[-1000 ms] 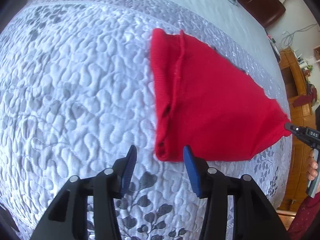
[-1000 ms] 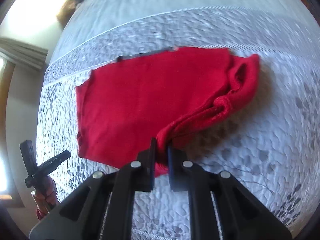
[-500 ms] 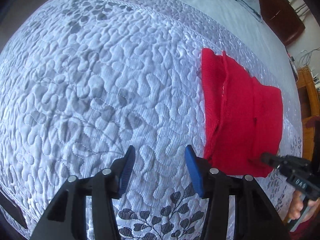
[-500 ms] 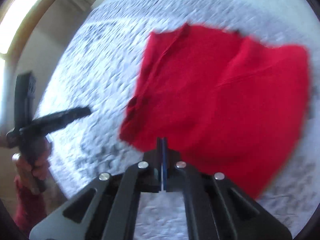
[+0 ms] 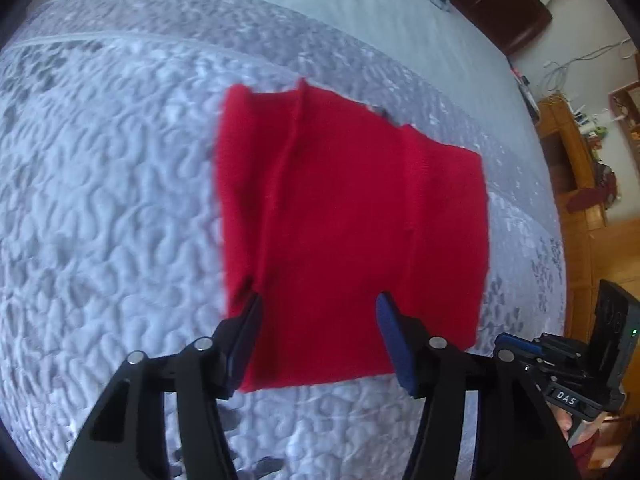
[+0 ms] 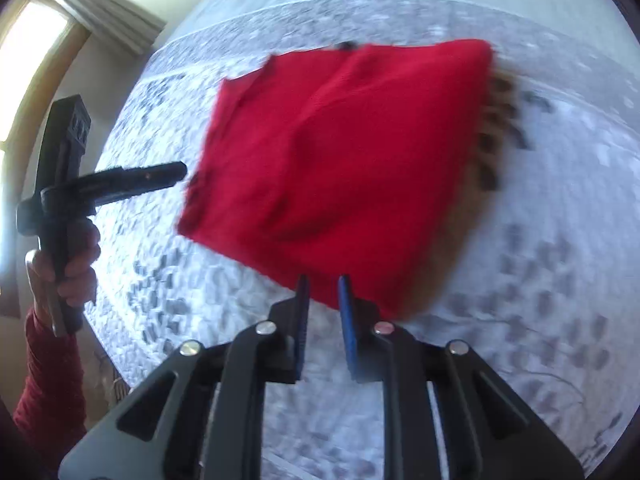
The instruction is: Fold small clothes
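Observation:
A red knitted garment [image 5: 348, 216] lies folded into a rough rectangle on the quilted grey bedspread [image 5: 112, 216]; it also shows in the right wrist view [image 6: 344, 160]. My left gripper [image 5: 318, 316] is open and empty, its blue pads over the garment's near edge. My right gripper [image 6: 324, 296] has its jaws parted by a narrow gap just at the garment's near edge, holding nothing. The right gripper shows at the lower right of the left wrist view [image 5: 516, 344], and the left gripper at the left of the right wrist view [image 6: 176, 170].
The bedspread [image 6: 540, 240] spreads on all sides of the garment. A dark headboard [image 5: 496, 4] is at the far end of the bed. A wooden cabinet [image 5: 572, 160] stands to the right. A window with a curtain [image 6: 100, 20] is on the left.
The right gripper carried the garment's edge over, folding it into a rectangle, then opened slightly and let it go. The left gripper moved back over the garment's near edge, still open.

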`<state>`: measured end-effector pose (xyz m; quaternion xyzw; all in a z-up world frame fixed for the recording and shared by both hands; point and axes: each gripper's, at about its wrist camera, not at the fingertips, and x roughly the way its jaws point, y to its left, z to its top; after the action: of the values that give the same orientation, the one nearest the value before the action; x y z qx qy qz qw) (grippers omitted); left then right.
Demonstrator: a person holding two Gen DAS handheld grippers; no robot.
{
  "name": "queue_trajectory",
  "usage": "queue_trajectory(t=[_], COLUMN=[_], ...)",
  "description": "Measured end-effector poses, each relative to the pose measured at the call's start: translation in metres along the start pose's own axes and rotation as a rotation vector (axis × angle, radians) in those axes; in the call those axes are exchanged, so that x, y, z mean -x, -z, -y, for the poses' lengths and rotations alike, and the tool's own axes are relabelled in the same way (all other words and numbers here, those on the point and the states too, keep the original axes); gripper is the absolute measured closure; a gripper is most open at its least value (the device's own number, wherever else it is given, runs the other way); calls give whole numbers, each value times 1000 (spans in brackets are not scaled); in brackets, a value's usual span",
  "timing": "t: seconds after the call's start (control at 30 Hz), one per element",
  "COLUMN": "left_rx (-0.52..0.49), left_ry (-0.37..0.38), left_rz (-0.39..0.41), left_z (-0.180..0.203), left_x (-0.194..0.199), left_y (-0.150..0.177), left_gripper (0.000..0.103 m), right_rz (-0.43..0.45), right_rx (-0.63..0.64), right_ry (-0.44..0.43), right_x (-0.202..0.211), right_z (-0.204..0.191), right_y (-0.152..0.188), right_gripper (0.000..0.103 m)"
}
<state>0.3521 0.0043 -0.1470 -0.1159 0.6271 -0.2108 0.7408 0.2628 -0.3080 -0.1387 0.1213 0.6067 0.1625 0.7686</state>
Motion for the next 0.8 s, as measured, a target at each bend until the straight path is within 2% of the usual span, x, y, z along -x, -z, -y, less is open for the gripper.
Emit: queue_trajectory(t=[0.1, 0.23, 0.33, 0.4, 0.53, 0.7, 0.8], left_rx=[-8, 19, 34, 53, 21, -10, 25], left_ry=[35, 73, 23, 40, 131, 144, 221], left_rz=[-31, -82, -117, -108, -95, -120, -114], left_z=[29, 45, 47, 47, 60, 71, 71], left_x=[-28, -69, -95, -100, -99, -116, -118], left_y=[-21, -46, -55, -56, -56, -60, -63], left_gripper=[41, 41, 41, 41, 40, 40, 40], right_rz=[6, 16, 22, 23, 19, 20, 14], right_rx=[-51, -113, -129, -129, -144, -160, -155], right_ry=[20, 2, -24, -40, -64, -74, -67], right_x=[8, 7, 1, -2, -13, -20, -19], right_z=[34, 68, 79, 84, 93, 99, 103], right_y=[11, 28, 36, 37, 37, 37, 36], right_gripper=[86, 86, 86, 86, 86, 86, 86])
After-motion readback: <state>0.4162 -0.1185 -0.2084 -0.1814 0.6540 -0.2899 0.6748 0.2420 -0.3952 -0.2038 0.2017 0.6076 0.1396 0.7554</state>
